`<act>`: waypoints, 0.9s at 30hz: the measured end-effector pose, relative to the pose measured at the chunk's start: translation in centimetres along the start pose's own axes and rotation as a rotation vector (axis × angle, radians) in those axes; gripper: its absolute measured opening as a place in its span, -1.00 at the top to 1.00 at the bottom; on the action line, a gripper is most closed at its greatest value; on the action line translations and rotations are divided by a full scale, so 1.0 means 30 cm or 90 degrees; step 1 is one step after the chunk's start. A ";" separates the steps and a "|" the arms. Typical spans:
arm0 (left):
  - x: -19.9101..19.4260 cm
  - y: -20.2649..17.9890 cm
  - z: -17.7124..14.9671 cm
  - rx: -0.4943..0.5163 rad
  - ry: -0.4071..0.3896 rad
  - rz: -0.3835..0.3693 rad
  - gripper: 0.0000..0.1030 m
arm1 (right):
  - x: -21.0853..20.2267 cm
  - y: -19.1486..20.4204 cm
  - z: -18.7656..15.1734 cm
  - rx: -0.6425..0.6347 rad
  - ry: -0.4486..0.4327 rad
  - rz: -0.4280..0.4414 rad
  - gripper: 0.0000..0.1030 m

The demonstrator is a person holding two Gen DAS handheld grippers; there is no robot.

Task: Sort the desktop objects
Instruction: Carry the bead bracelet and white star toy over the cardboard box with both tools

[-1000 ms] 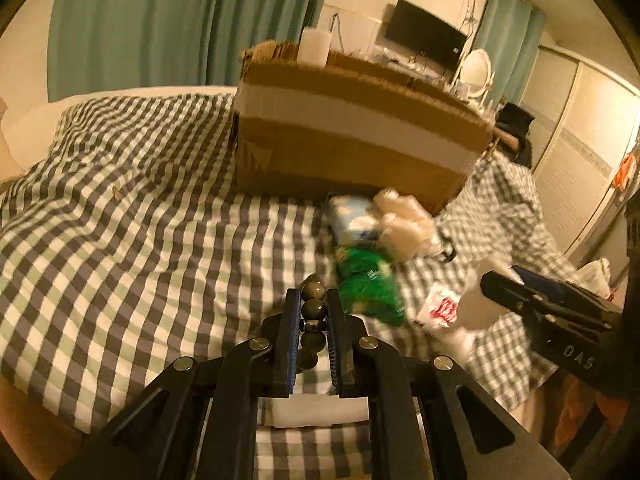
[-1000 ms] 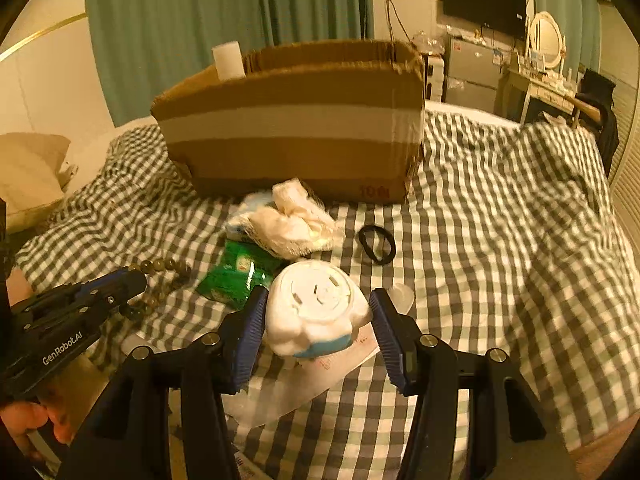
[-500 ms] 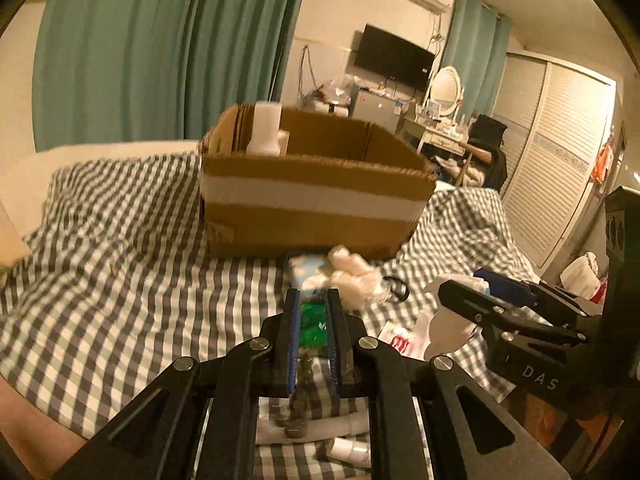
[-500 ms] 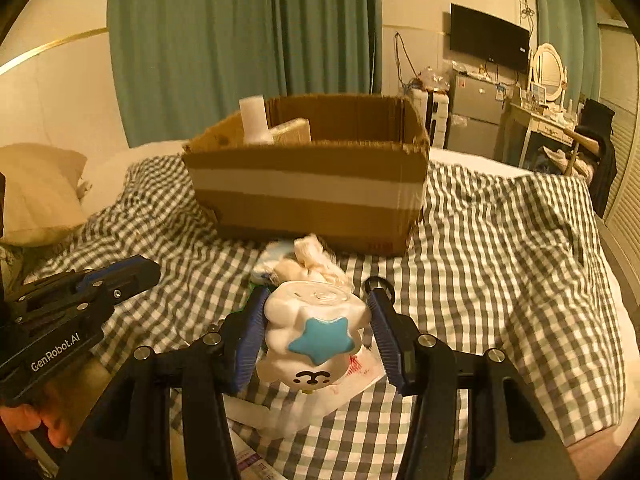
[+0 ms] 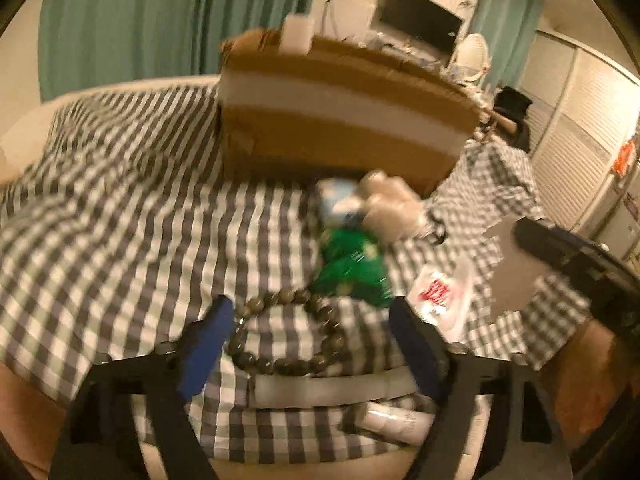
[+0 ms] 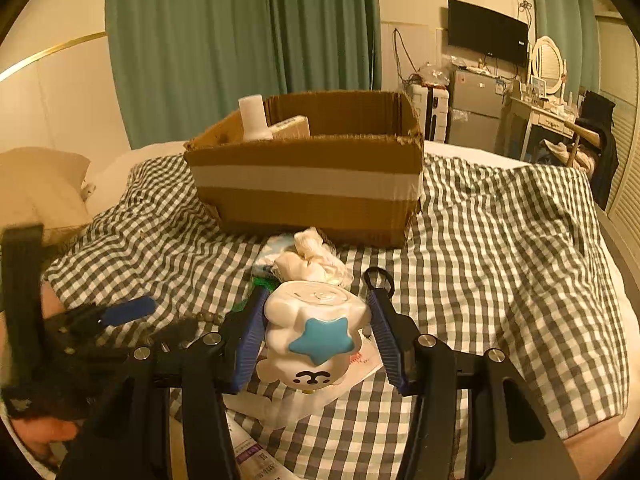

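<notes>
My left gripper [image 5: 310,314] is open, its blue-padded jaws wide apart on either side of a dark bead bracelet [image 5: 286,330] that lies on the checked cloth. My right gripper [image 6: 316,318] is shut on a white toy with a blue star and a small face [image 6: 316,338], held above the cloth. The open cardboard box [image 6: 308,184] with a white tape band stands behind, also in the left wrist view [image 5: 340,120]. It holds a white roll [image 6: 253,117] and a pale packet [image 6: 290,126].
In front of the box lie a white crumpled bundle [image 6: 310,258], a green packet [image 5: 354,266], a black ring [image 6: 378,276], a red-printed plastic bag [image 5: 440,294], a white flat bar [image 5: 332,386] and a small tube [image 5: 394,424]. A pillow [image 6: 36,192] sits at left.
My left gripper has opened and let go of the bead bracelet, which now lies on the cloth. The right gripper still holds the toy, lifted slightly.
</notes>
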State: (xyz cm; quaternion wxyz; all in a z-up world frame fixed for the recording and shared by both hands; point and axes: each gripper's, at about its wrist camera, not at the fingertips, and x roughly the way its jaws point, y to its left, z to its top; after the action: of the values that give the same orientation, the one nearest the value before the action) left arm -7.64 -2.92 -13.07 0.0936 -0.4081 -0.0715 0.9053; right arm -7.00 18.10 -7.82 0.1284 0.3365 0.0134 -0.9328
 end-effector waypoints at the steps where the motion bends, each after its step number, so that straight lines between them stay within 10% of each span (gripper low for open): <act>1: 0.025 0.007 -0.007 -0.003 0.015 0.008 -0.63 | 0.008 0.000 -0.003 0.001 0.004 0.002 0.02; 8: 0.146 0.060 -0.047 -0.031 0.070 0.035 -0.55 | 0.053 -0.002 -0.021 0.004 0.024 0.012 0.02; 9: 0.146 0.055 -0.046 -0.021 0.070 0.037 -0.36 | 0.055 -0.003 -0.023 0.005 0.025 0.012 0.02; 10: 0.144 0.052 -0.045 -0.015 0.067 0.044 0.42 | 0.057 -0.004 -0.023 0.006 0.026 0.011 0.02; 11: 0.148 0.056 -0.045 -0.010 0.071 0.051 0.78 | 0.057 -0.006 -0.024 0.008 0.026 0.011 0.02; 27: -0.120 -0.009 0.043 -0.006 -0.079 -0.034 0.78 | -0.044 0.002 0.019 0.013 -0.021 0.015 0.02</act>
State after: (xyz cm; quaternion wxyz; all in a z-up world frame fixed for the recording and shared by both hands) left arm -6.24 -3.55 -9.56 0.1110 -0.3498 -0.0925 0.9256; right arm -6.36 18.28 -6.53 0.1361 0.3228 -0.0019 -0.9366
